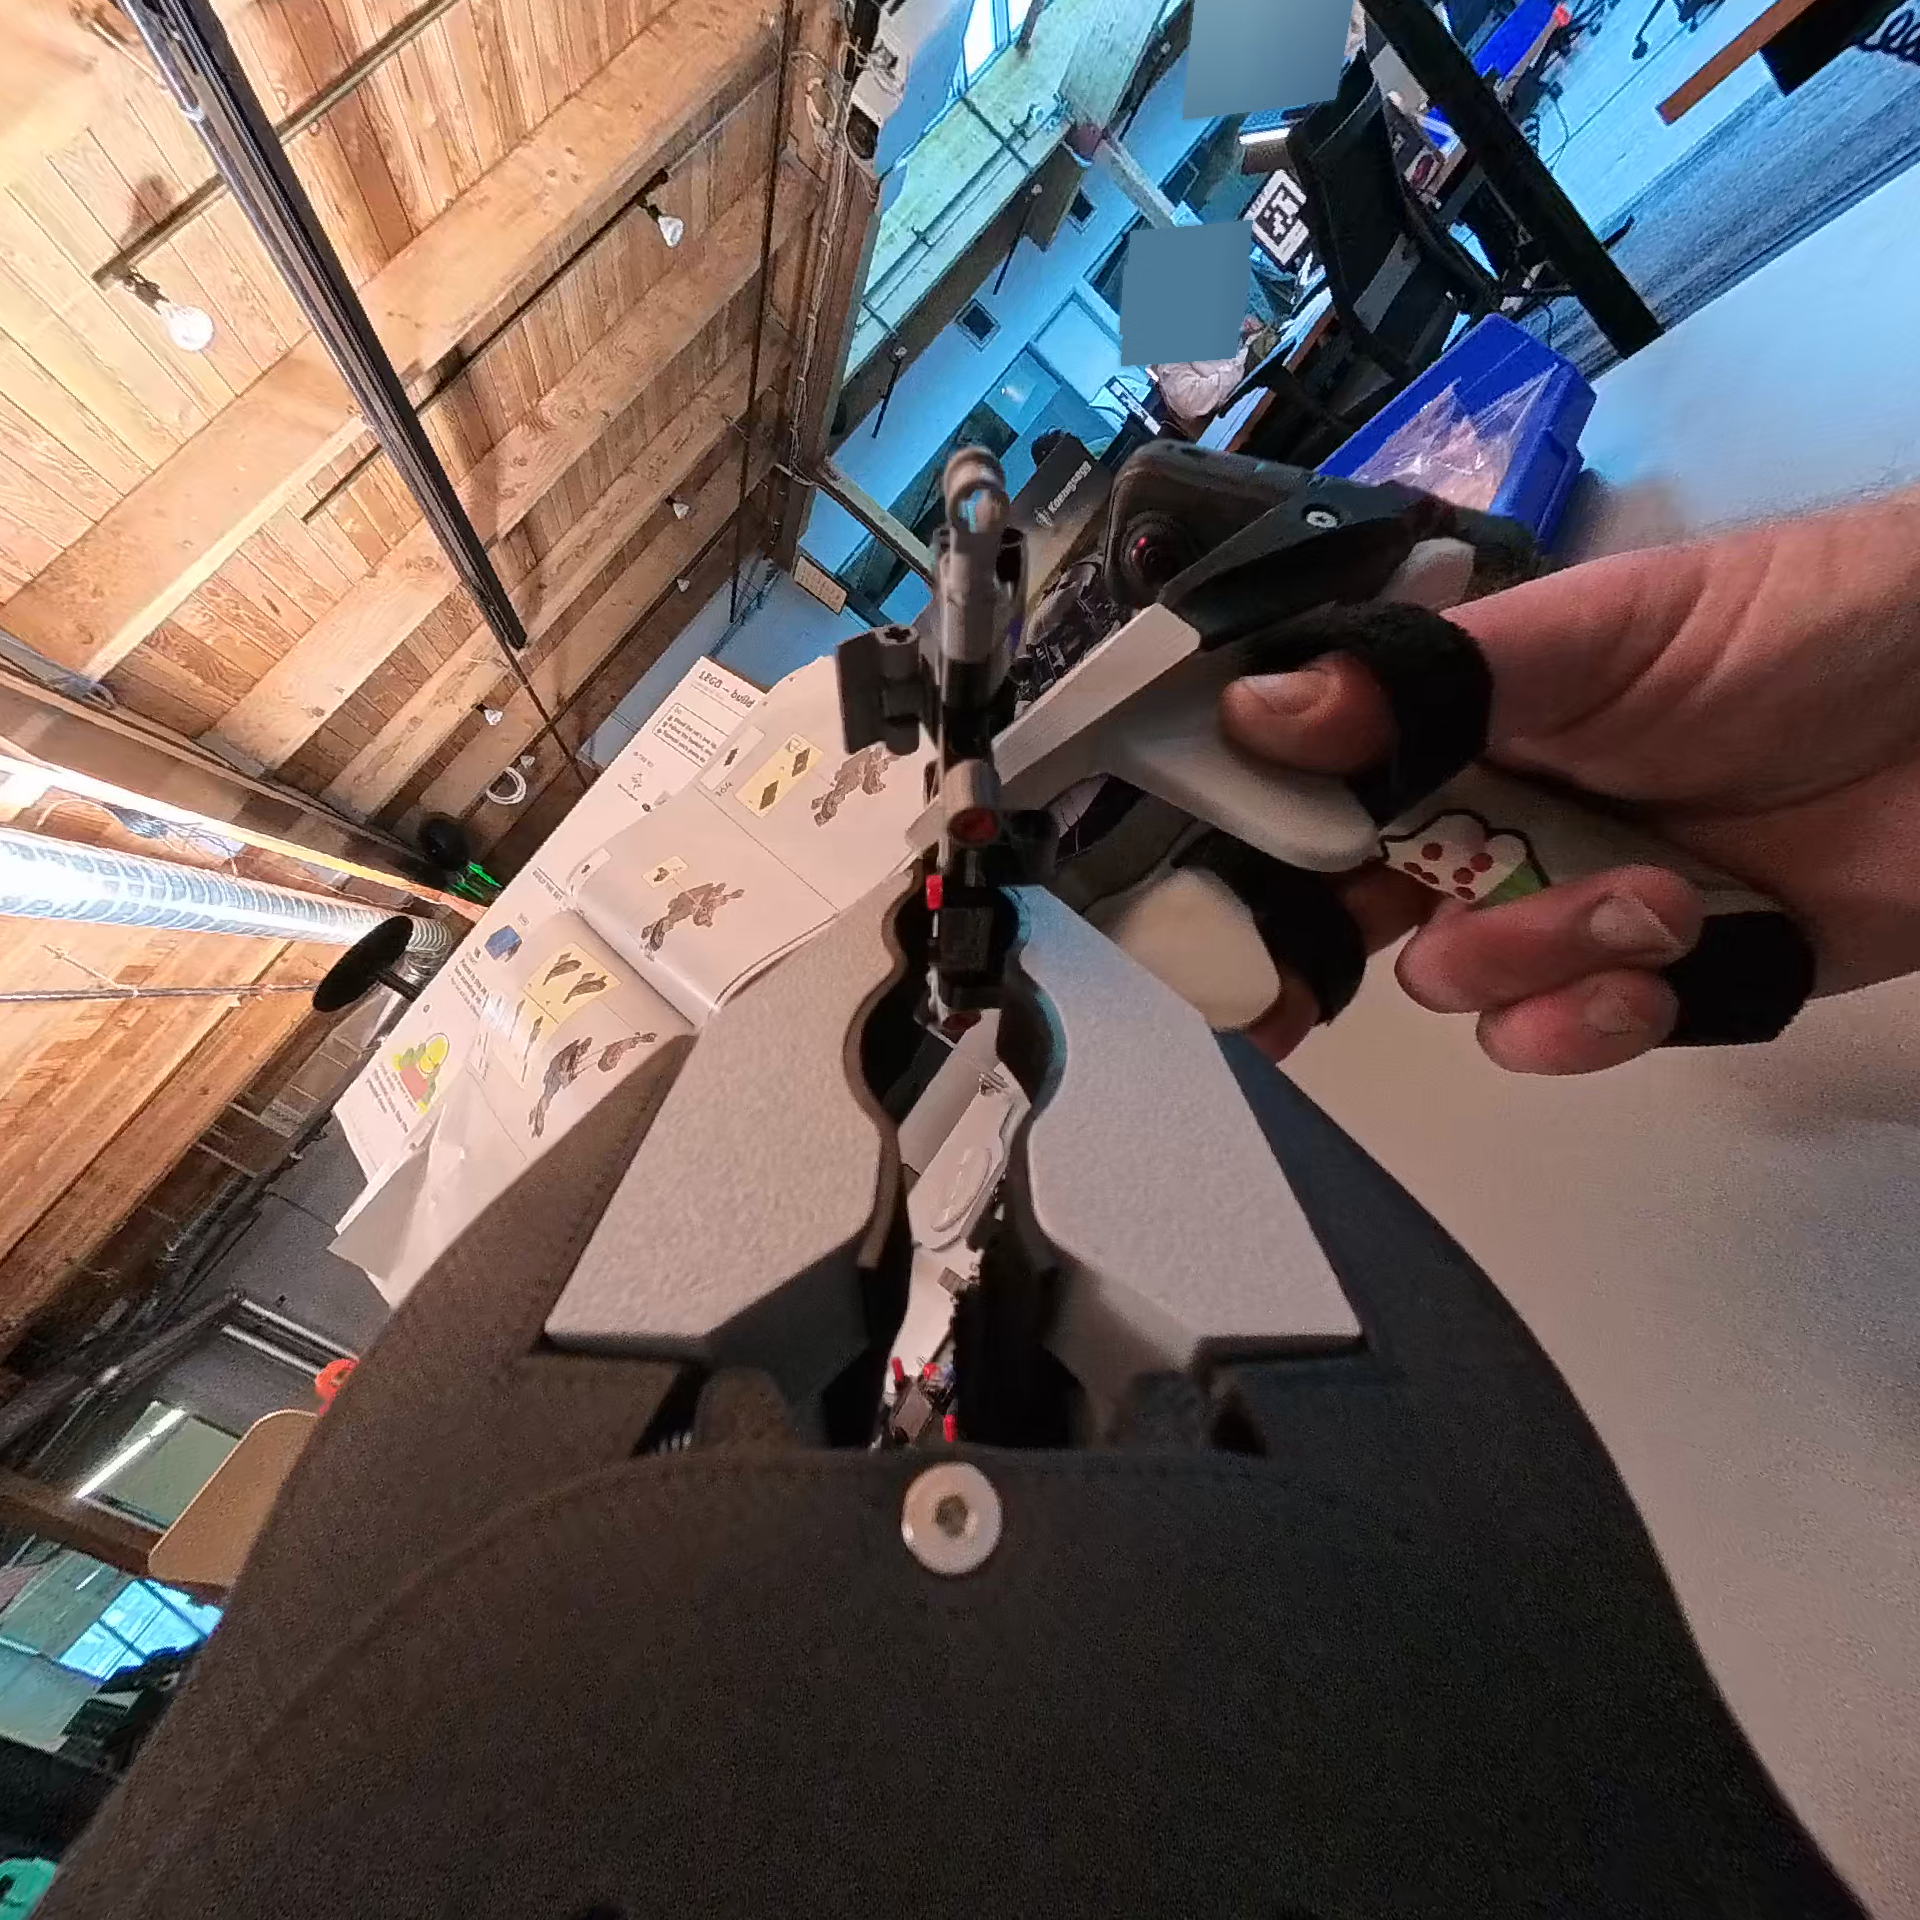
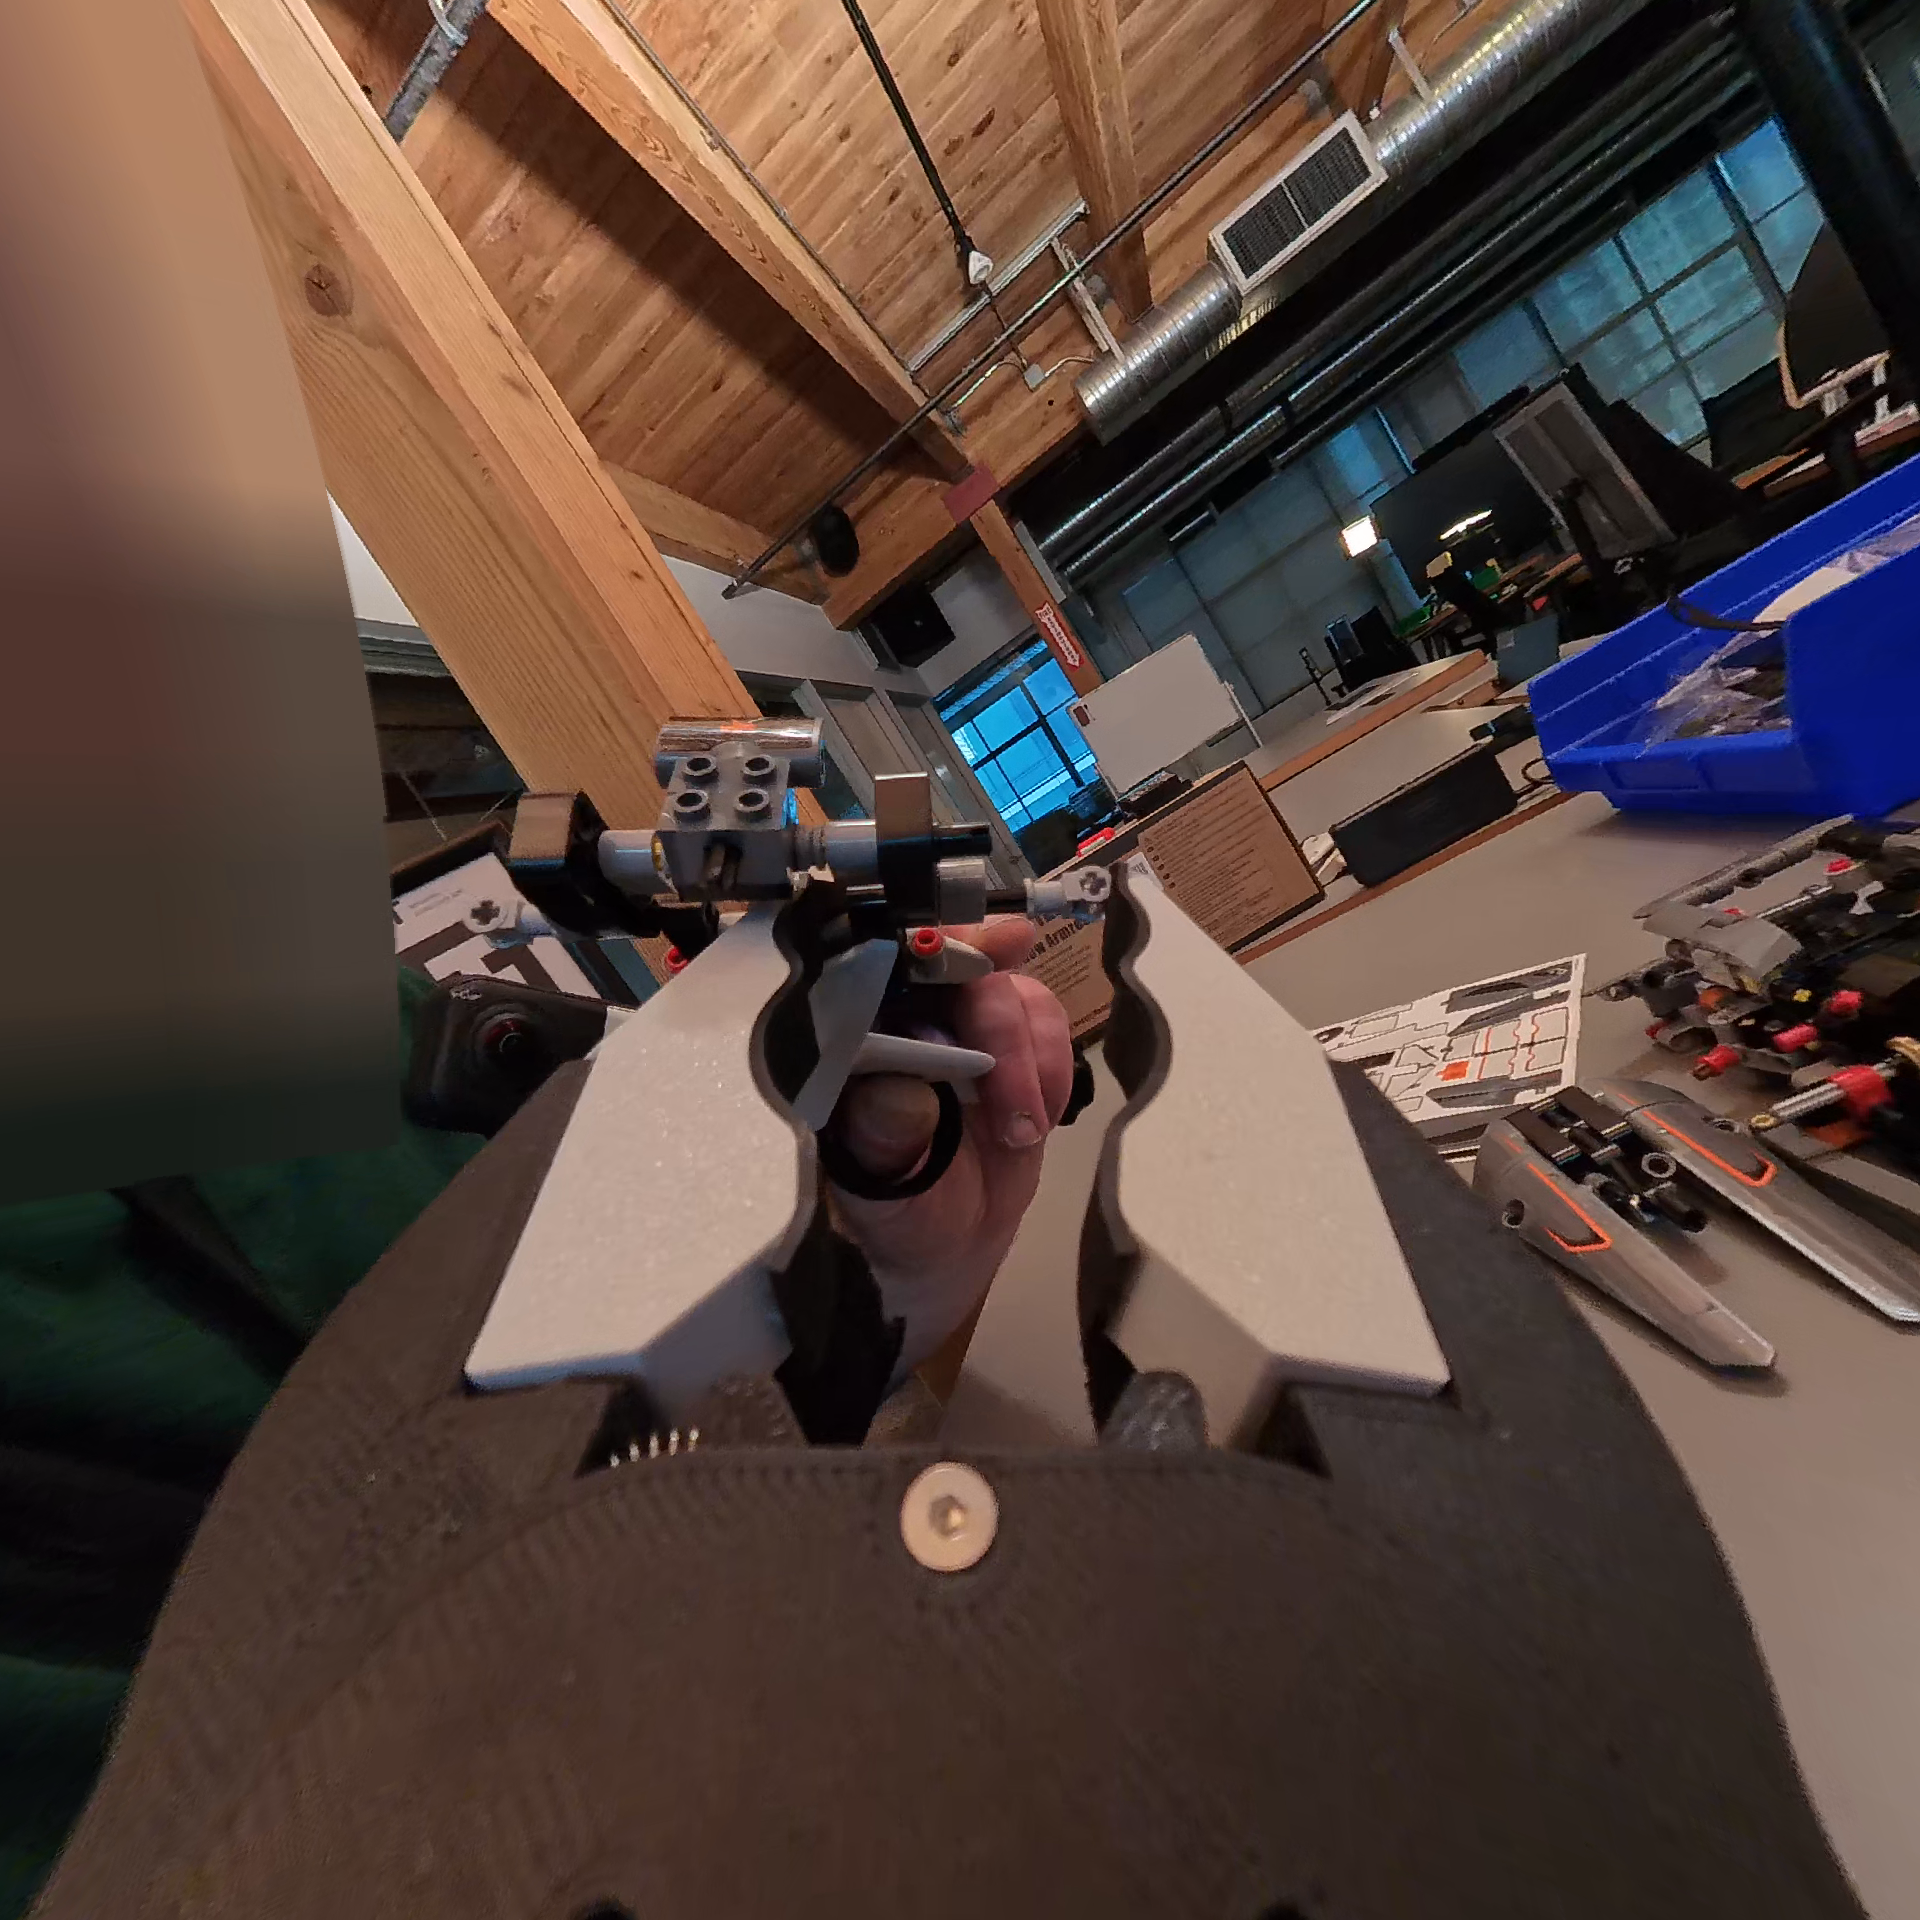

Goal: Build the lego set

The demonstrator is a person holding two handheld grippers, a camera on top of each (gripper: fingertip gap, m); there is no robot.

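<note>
At frame centre, our left gripper pinches the grey-black lego assembly. Our right gripper stands spread around its end, while more lego parts lie on the desk at right.

Your left gripper points up and forward, its grey fingers drawn close, pinching at the tips. Your right gripper has its fingers spread wide apart, nothing clamped between them. Your right hand wraps its handle from the side, with black finger straps on thumb and fingers.
</note>
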